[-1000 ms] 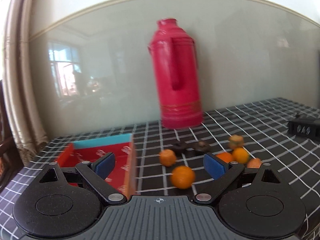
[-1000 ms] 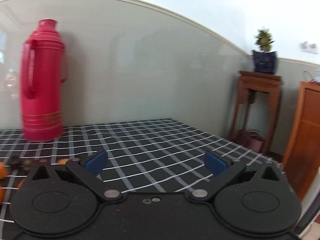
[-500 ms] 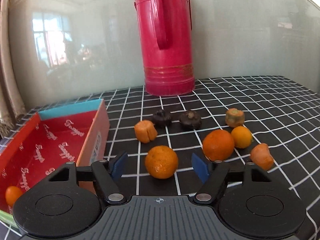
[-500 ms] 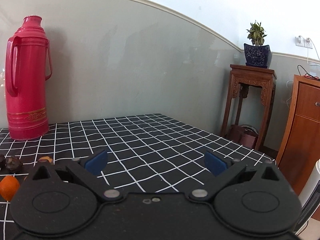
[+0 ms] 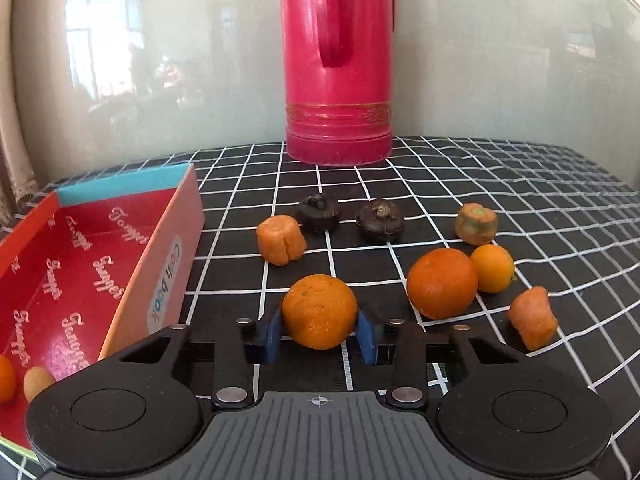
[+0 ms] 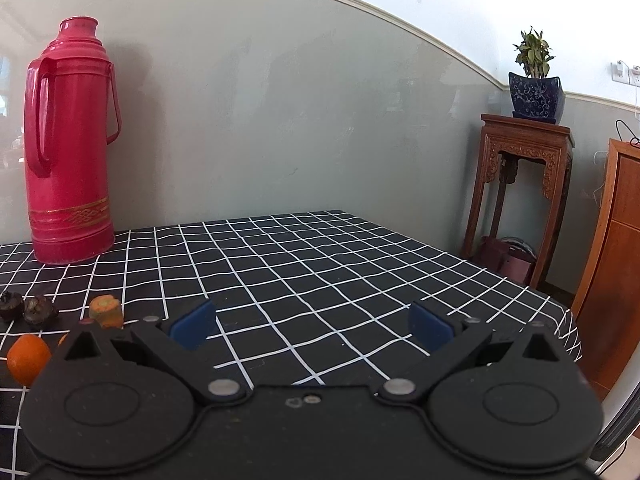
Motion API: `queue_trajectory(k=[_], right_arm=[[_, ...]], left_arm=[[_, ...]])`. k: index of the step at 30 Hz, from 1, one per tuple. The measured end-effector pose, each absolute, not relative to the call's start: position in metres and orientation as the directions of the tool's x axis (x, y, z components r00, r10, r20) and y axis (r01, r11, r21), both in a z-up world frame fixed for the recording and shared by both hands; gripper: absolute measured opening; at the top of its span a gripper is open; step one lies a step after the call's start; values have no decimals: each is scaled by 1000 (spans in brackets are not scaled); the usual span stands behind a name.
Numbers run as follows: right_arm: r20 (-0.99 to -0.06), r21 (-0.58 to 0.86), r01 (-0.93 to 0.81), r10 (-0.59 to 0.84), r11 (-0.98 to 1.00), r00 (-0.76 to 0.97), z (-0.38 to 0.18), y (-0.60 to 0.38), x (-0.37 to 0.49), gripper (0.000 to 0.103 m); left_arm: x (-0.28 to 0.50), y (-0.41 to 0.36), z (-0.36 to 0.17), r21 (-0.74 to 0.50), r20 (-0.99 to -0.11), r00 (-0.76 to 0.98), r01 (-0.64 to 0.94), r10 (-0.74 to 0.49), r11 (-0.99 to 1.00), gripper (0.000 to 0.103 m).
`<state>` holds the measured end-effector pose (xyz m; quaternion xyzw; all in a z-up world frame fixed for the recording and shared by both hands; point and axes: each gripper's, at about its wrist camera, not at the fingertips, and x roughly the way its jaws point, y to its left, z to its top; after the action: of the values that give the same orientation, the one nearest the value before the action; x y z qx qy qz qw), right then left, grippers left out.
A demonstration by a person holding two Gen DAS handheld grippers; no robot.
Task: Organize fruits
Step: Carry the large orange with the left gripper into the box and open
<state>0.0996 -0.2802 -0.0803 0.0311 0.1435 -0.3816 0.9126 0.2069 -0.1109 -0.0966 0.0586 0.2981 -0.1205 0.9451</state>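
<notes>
My left gripper [image 5: 320, 336] is shut on an orange [image 5: 319, 311] that rests on the checked tablecloth [image 5: 520, 200], its blue pads [image 5: 273, 334] pressing both sides. A red open box [image 5: 100, 248] lies to the left with two small fruits [image 5: 36, 382] in its near corner. More fruit lies beyond: a larger orange [image 5: 442, 283], a small orange [image 5: 492, 268], carrot pieces [image 5: 280, 239], and two dark mangosteens [image 5: 379, 220]. My right gripper [image 6: 310, 326] is open and empty above bare cloth; an orange [image 6: 28, 358] shows at its left.
A tall red thermos [image 5: 338, 60] stands at the back against the grey wall; it also shows in the right wrist view [image 6: 68, 148]. The table's right edge [image 6: 560, 312] drops off beside a wooden stand [image 6: 524, 184] with a potted plant [image 6: 534, 80].
My left gripper has moved down and forward to the nearest orange and closed its jaws on it. The right gripper stays open and has steadied, turning slightly left.
</notes>
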Motion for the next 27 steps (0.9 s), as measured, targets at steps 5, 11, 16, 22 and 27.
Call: queue_trajectory(k=[5, 11, 16, 22, 27], right_arm=[[-283, -44, 697, -678, 716, 678, -78, -279, 99, 97], [-280, -42, 683, -665, 729, 692, -77, -274, 99, 97], [-282, -34, 658, -639, 752, 716, -76, -268, 99, 97], [-292, -41, 621, -603, 783, 742, -76, -258, 103, 97], [-294, -38, 587, -571, 808, 766, -75, -249, 105, 97]], left_arm=[[197, -107, -89, 76, -516, 838, 249, -175, 966, 39], [182, -93, -71, 118, -400, 909, 175, -115, 977, 39], [173, -70, -55, 103, -313, 950, 48, -13, 994, 39], [191, -25, -53, 35, -398, 908, -129, 132, 991, 39], [200, 2, -58, 28, -474, 857, -216, 203, 976, 39]])
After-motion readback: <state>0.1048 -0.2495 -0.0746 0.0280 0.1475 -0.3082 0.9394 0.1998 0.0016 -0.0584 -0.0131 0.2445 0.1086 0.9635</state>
